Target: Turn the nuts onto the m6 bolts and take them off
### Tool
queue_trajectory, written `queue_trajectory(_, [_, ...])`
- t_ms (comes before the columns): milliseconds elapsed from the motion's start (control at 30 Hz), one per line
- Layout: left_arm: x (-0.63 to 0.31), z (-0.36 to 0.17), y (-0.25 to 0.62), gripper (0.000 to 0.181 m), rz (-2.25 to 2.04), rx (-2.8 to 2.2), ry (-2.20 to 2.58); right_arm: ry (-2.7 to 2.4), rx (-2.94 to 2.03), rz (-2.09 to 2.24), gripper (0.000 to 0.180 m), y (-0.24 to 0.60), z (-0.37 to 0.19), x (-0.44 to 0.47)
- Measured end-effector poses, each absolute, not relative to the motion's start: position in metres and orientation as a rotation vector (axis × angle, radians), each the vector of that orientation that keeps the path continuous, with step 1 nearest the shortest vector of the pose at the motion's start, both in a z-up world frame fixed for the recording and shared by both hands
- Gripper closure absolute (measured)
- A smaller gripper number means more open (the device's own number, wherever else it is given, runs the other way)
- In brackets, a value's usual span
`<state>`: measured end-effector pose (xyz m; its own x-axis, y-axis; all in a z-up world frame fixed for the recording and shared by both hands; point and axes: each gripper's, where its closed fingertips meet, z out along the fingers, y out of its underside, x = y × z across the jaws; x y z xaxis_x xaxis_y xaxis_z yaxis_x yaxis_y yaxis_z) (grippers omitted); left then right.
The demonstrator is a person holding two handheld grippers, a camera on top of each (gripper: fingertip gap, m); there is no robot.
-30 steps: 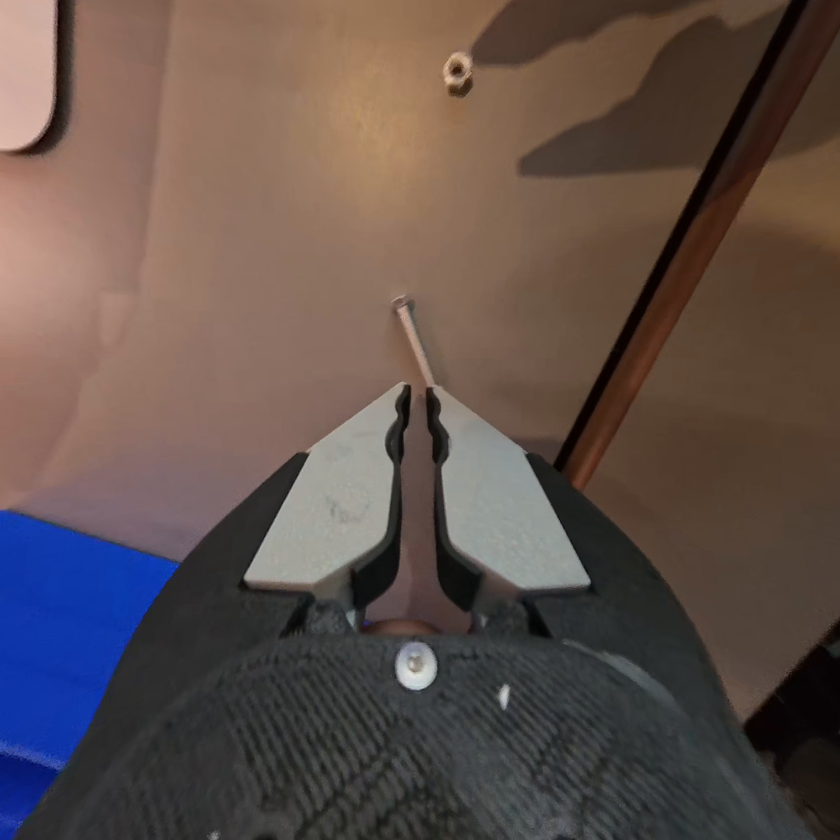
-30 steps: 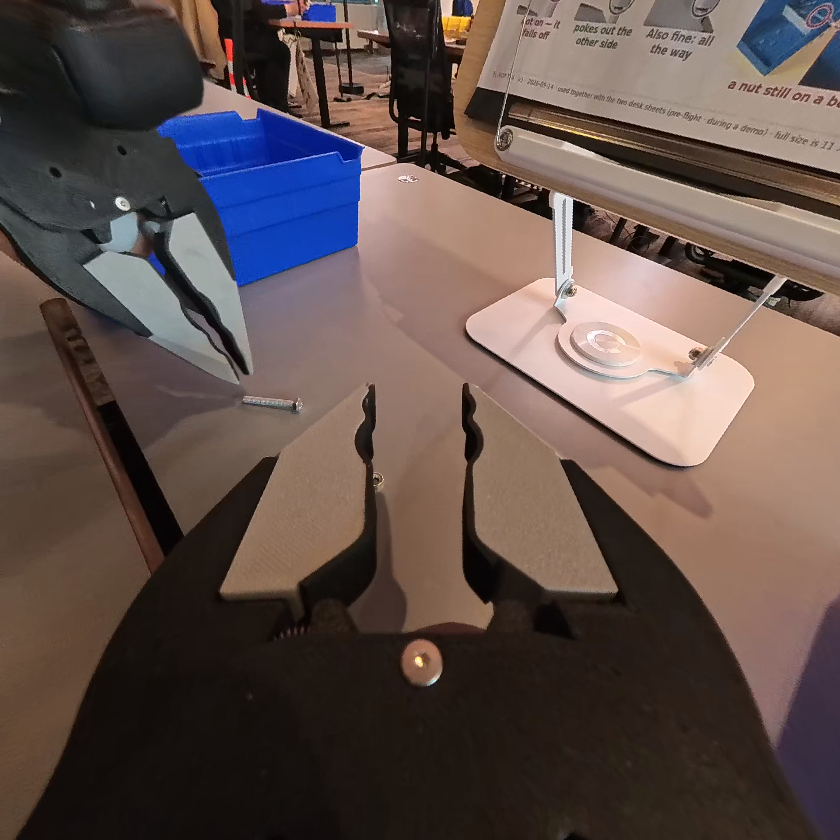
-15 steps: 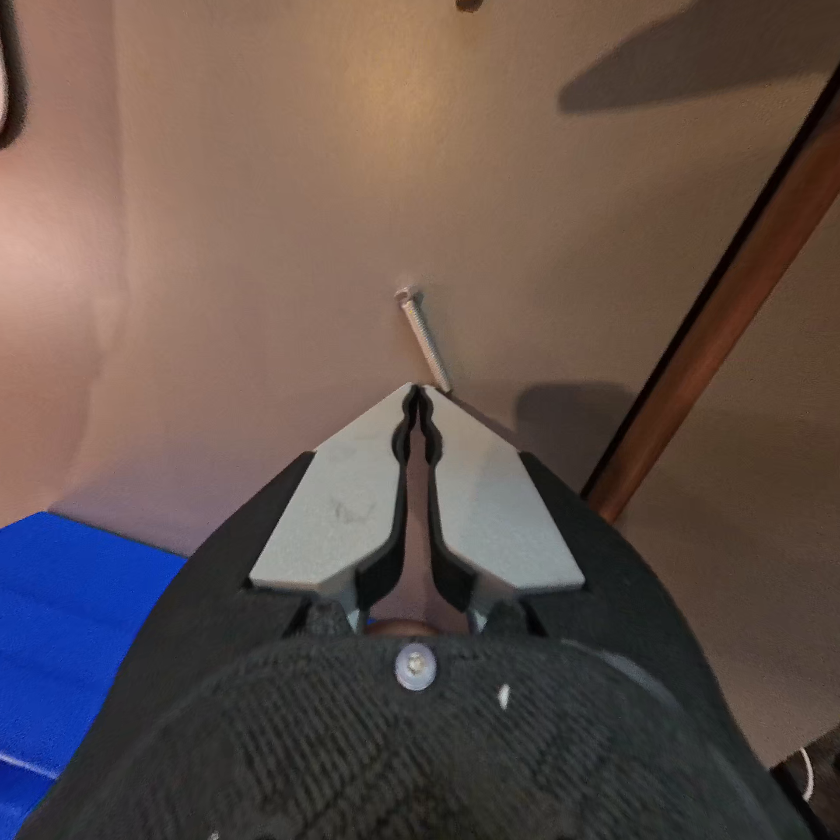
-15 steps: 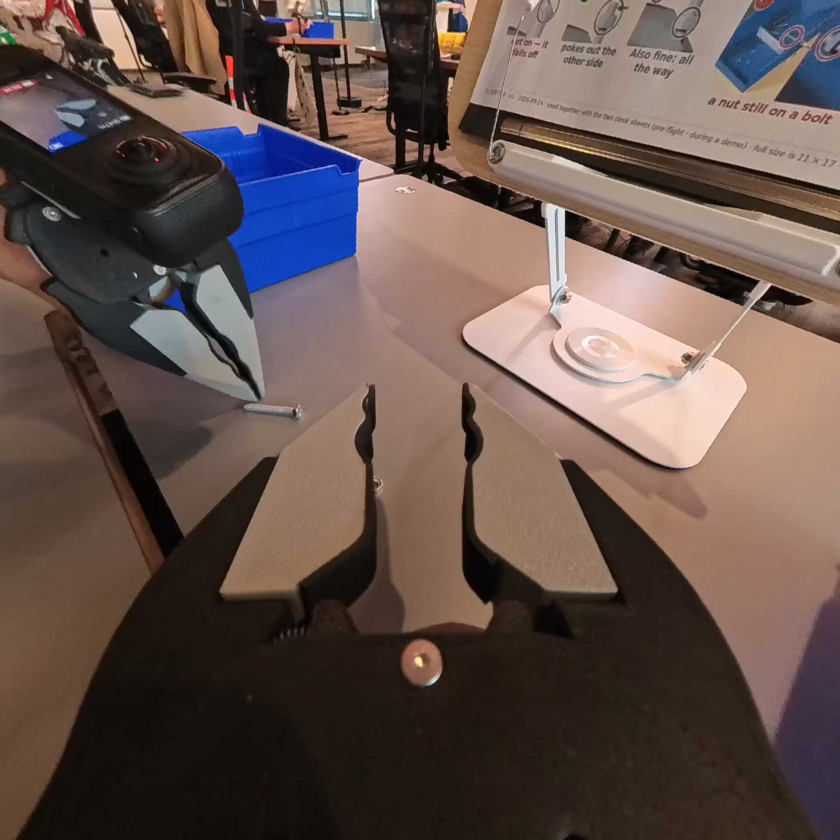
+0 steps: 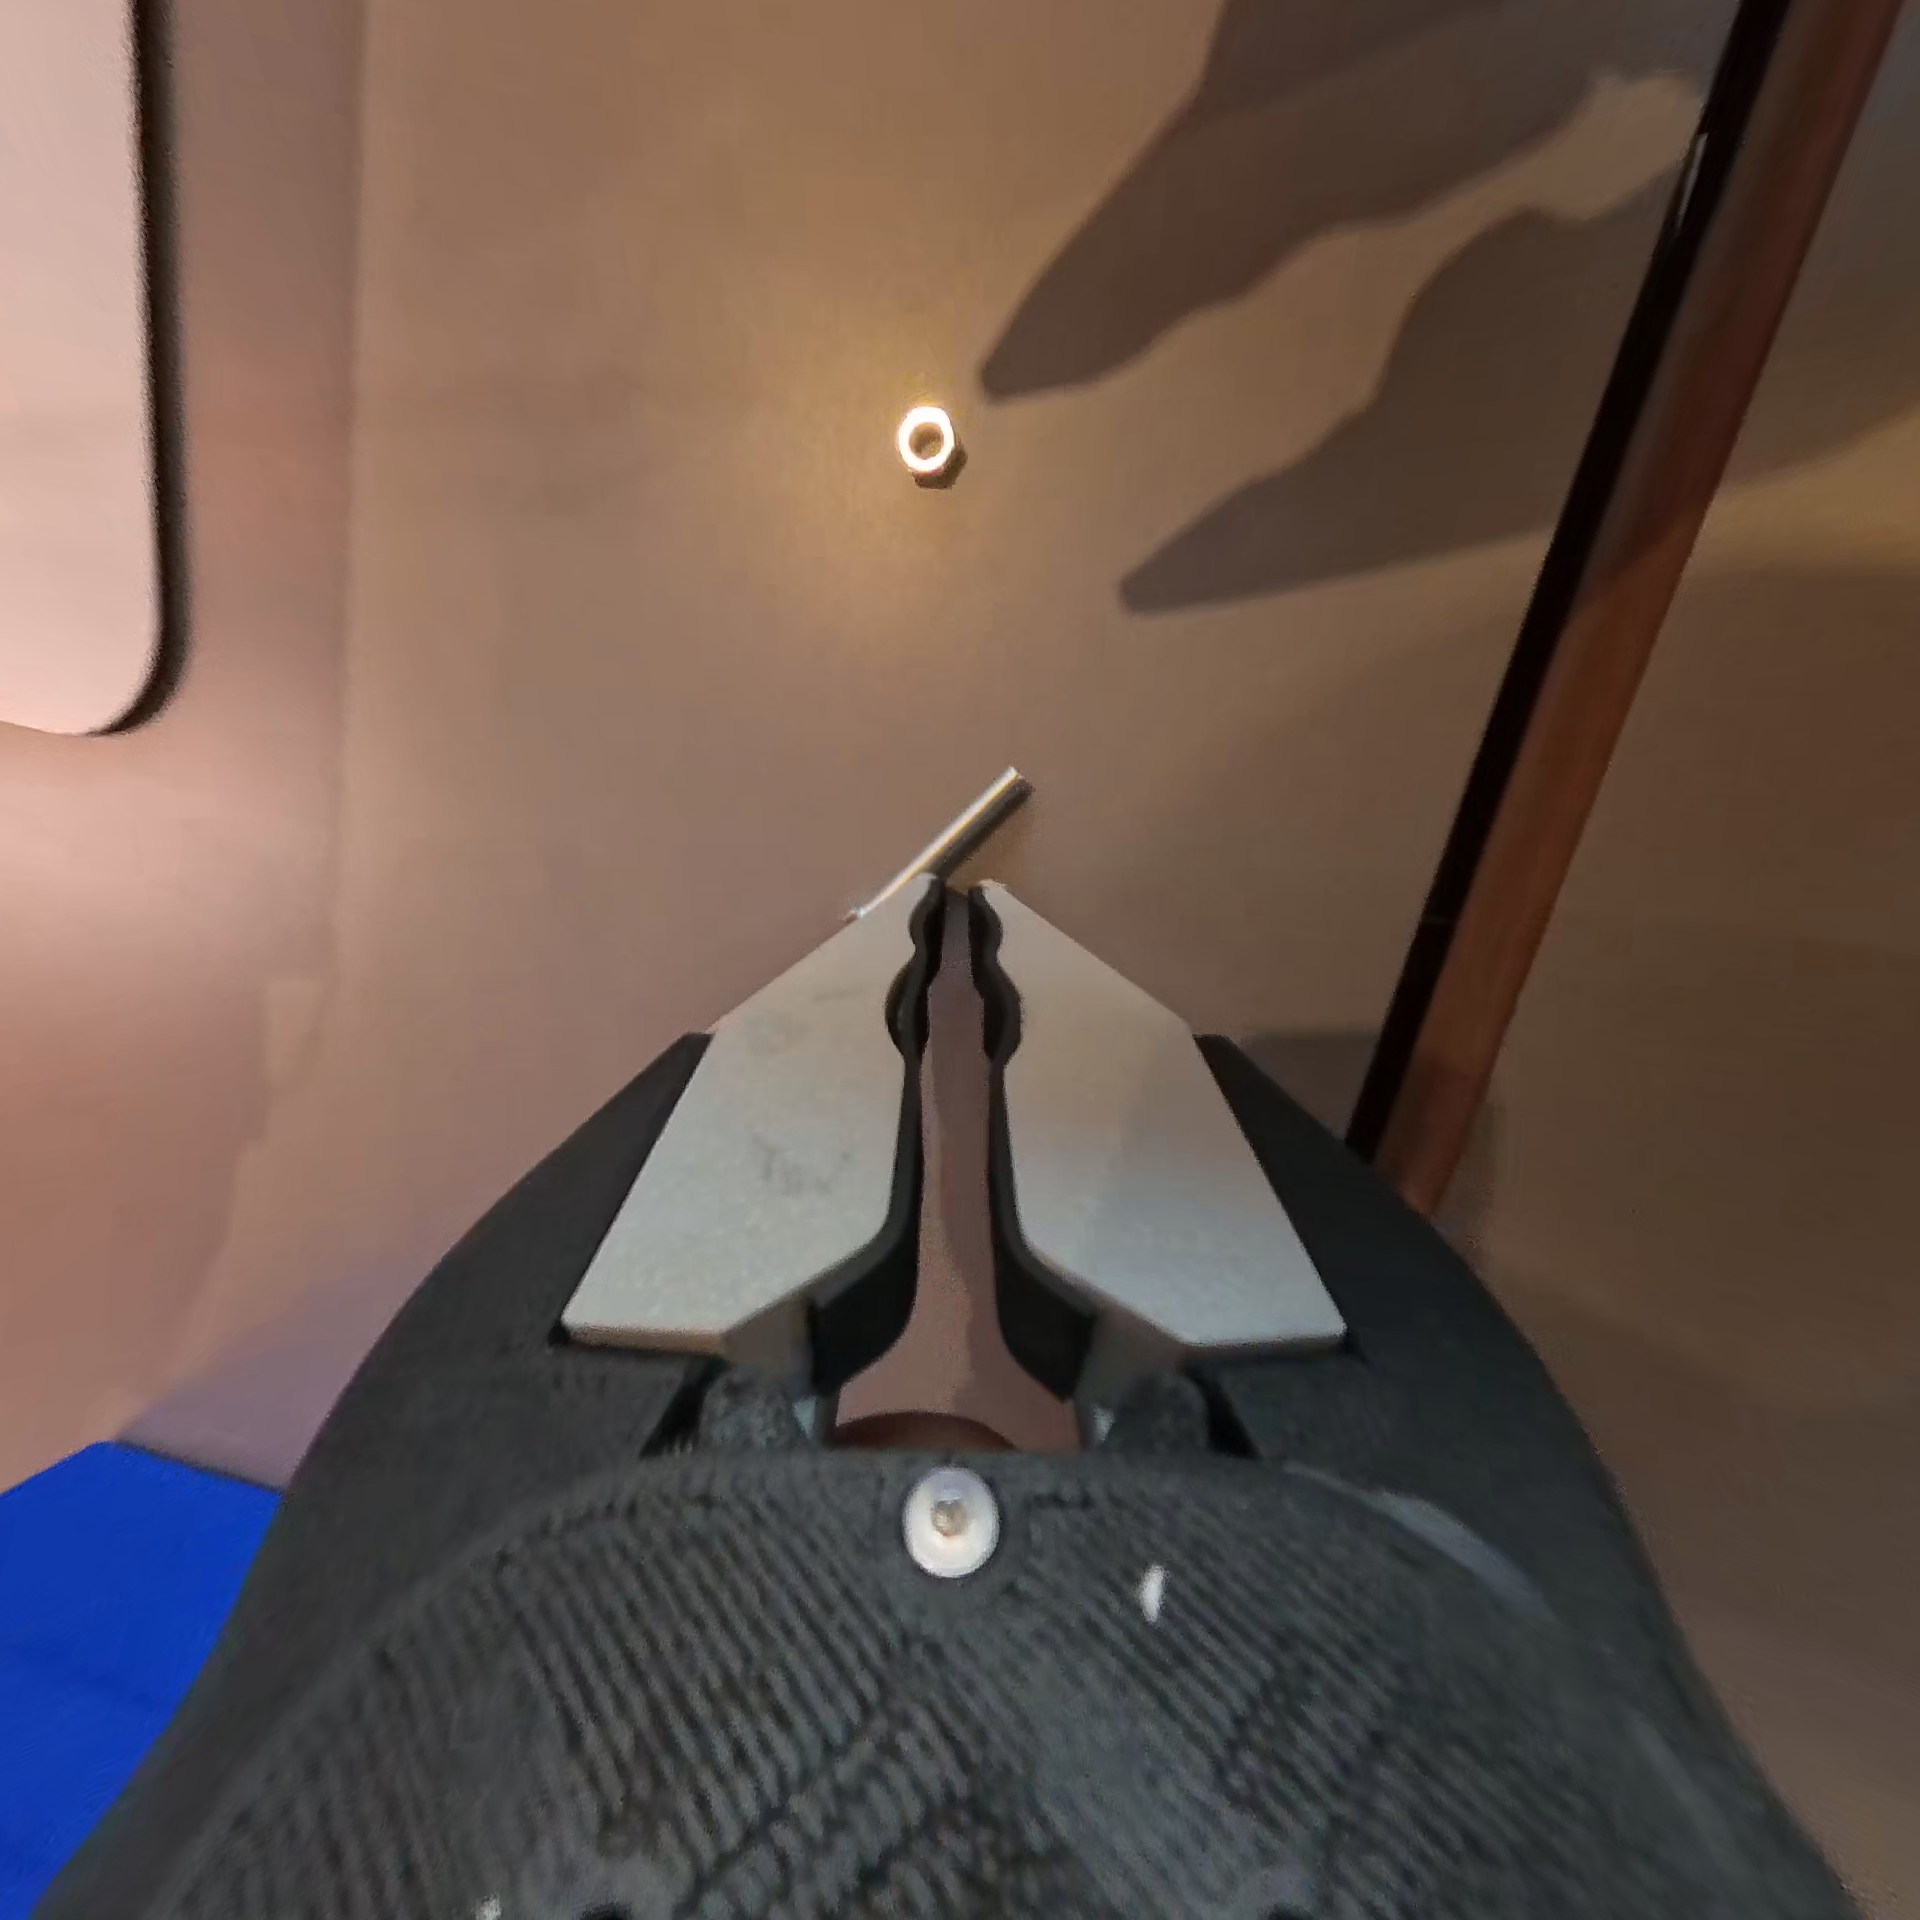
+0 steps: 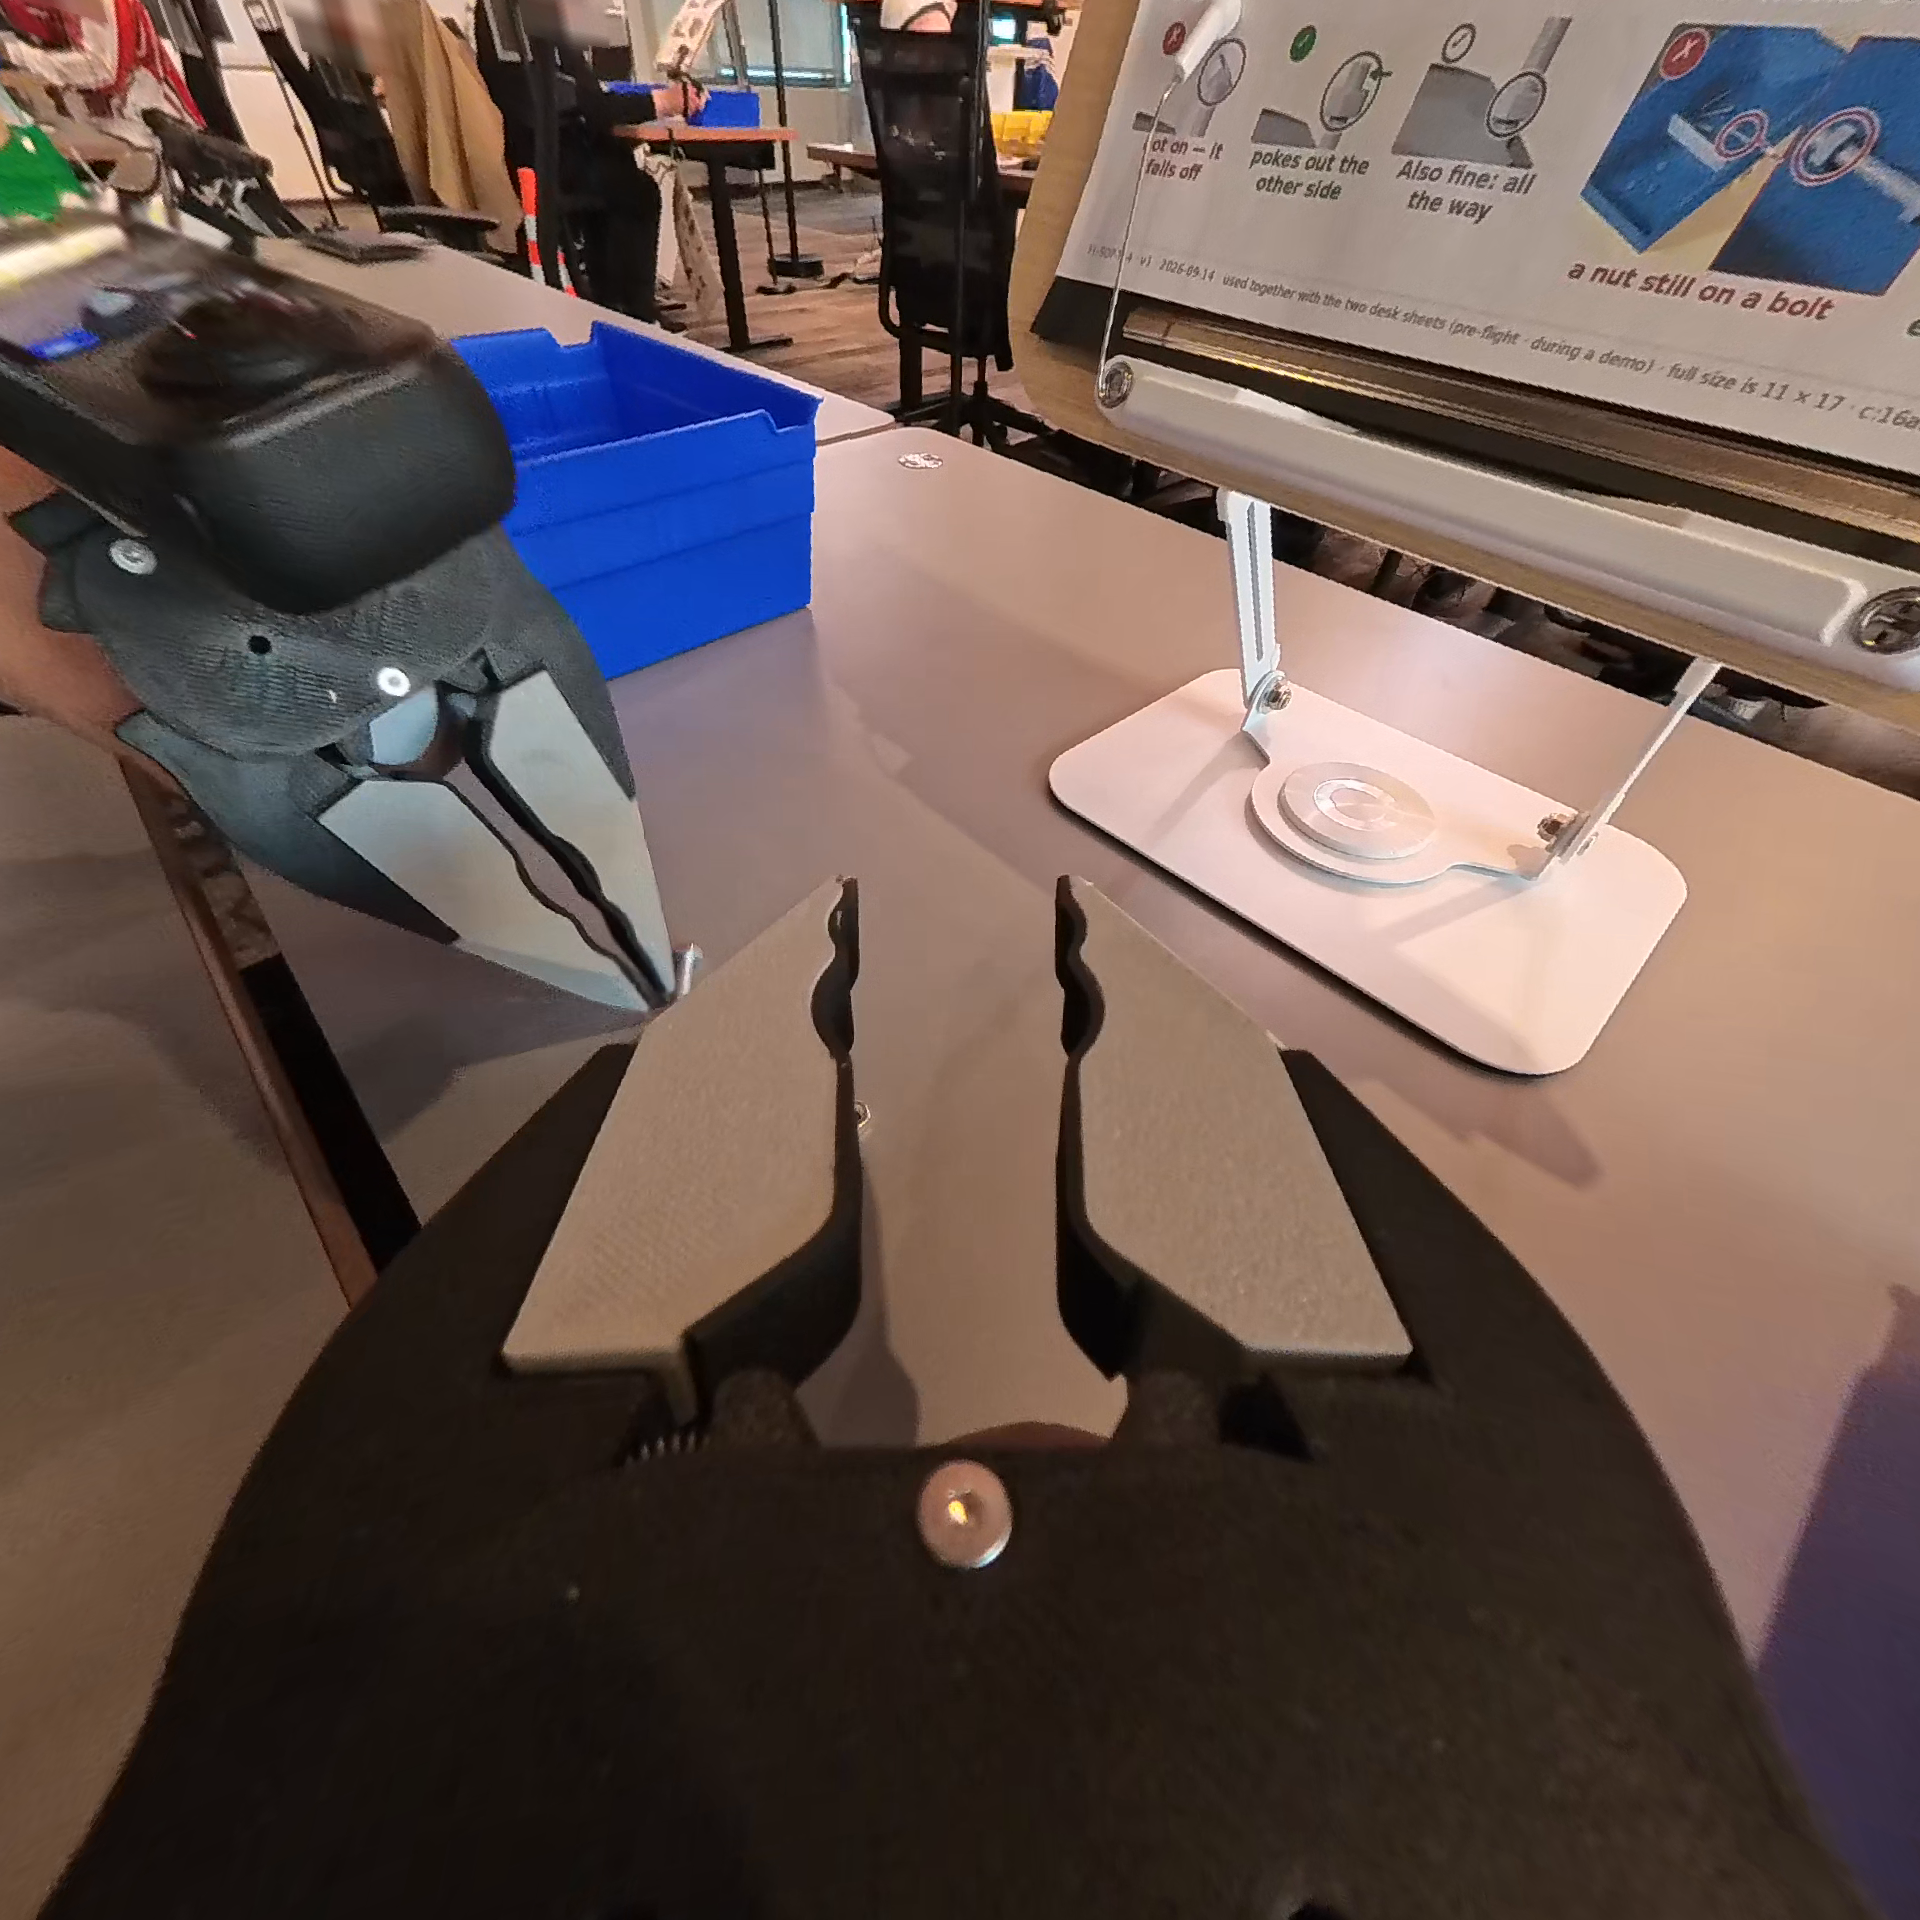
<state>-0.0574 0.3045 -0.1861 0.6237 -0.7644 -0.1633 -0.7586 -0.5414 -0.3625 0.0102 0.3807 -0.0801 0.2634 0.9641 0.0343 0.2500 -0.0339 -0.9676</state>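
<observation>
My left gripper (image 5: 956,891) is shut on a small silver bolt (image 5: 966,831), pinched at the very fingertips. The bolt's shaft sticks out up and to the right, low over the brown table. A silver nut (image 5: 928,445) lies flat on the table beyond it. In the right wrist view, my right gripper (image 6: 956,894) is open and empty above the table. The left gripper (image 6: 649,987) is to its left with the bolt's end (image 6: 686,961) showing at its tips. The nut (image 6: 860,1114) peeks out beside my right gripper's left finger.
A blue bin (image 6: 665,499) stands at the back left, and its corner shows in the left wrist view (image 5: 104,1558). A white stand base (image 6: 1351,862) carries an instruction board on the right. A dark seam (image 6: 260,1039) runs between the table tops. Some 15 centimetres of space lies between my two pairs of fingers. The silver nut (image 5: 928,445) is about 7 centimetres from my left fingertips.
My left gripper has closed on the bolt that lay on the table and raised it; the bolt now points up-right. The right gripper has stayed put and open.
</observation>
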Motion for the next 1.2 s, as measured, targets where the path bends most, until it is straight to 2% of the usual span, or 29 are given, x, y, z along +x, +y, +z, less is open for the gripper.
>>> queue_trajectory(167, [-0.065, -0.177, 0.311, 0.171, 0.012, -2.399, 1.220, -1.171, -1.501, 0.884, 0.145, 0.381, -0.076, 0.012])
queue_trajectory(400, [-0.063, -0.179, 0.316, 0.175, 0.025, -2.334, 1.304, -1.162, -1.503, 0.897, 0.145, 0.382, -0.076, 0.013])
queue_trajectory(800, [-0.061, -0.184, 0.312, 0.167, -0.011, -2.317, 1.539, -1.145, -1.507, 0.928, 0.145, 0.383, -0.074, 0.014])
queue_trajectory(933, [-0.057, -0.191, 0.310, 0.175, -0.042, -2.312, 1.604, -1.142, -1.506, 0.933, 0.145, 0.383, -0.073, 0.014])
queue_trajectory(1200, [-0.056, -0.187, 0.320, 0.178, -0.118, -2.348, 1.334, -1.135, -1.516, 0.970, 0.145, 0.382, -0.073, 0.015])
